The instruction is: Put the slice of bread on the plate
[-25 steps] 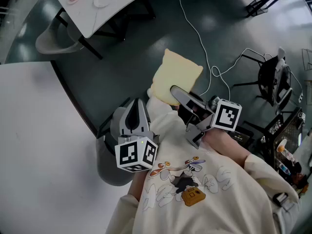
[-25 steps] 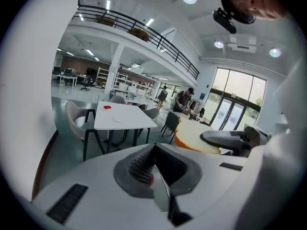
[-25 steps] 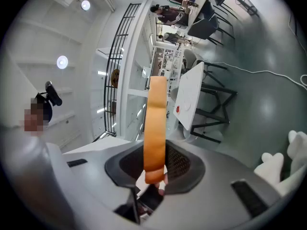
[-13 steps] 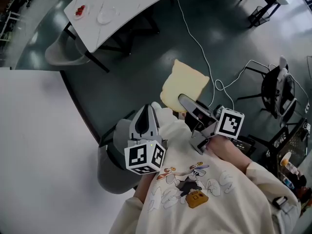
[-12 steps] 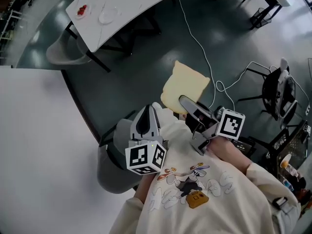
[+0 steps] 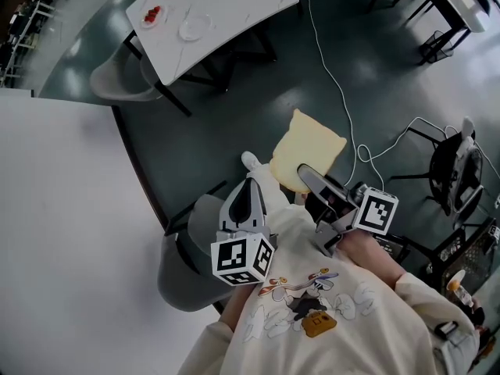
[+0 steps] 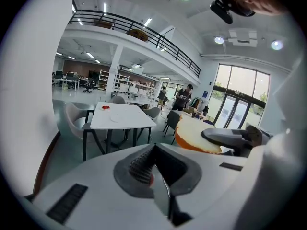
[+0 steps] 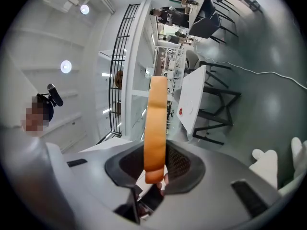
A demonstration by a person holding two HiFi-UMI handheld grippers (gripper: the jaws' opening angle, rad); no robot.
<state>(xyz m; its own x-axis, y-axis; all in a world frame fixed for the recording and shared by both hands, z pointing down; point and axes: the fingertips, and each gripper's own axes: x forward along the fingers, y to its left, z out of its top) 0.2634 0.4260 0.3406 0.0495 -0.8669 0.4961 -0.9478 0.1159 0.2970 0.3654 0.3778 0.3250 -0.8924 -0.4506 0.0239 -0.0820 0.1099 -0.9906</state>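
**Bread** (image 6: pixel 309 151): one slice, held in the air over the floor, broad face up. It juts out from the jaws towards the far side.

**Right gripper** (image 6: pixel 306 175): clamped on the near edge of the bread, a pad on each face. It is the carrying hand.

**Left gripper** (image 6: pixel 248 184): just left of the right gripper, jaws together with nothing between them.

**Plate** (image 6: pixel 192 28): pale, on the far table (image 6: pixel 242 2), and bare as far as can be seen. Beside it to the left is a small dish (image 6: pixel 151 14) with red bits.

**Key relation:** the plate lies far and to the left of the bread, well apart from it, with open floor between. The judged next step is to carry the slice far-left to the table with the right gripper, keep it flat, and lower it onto the plate.

**Near table** (image 6: pixel 55 209): white, at left, with no plate seen on it.
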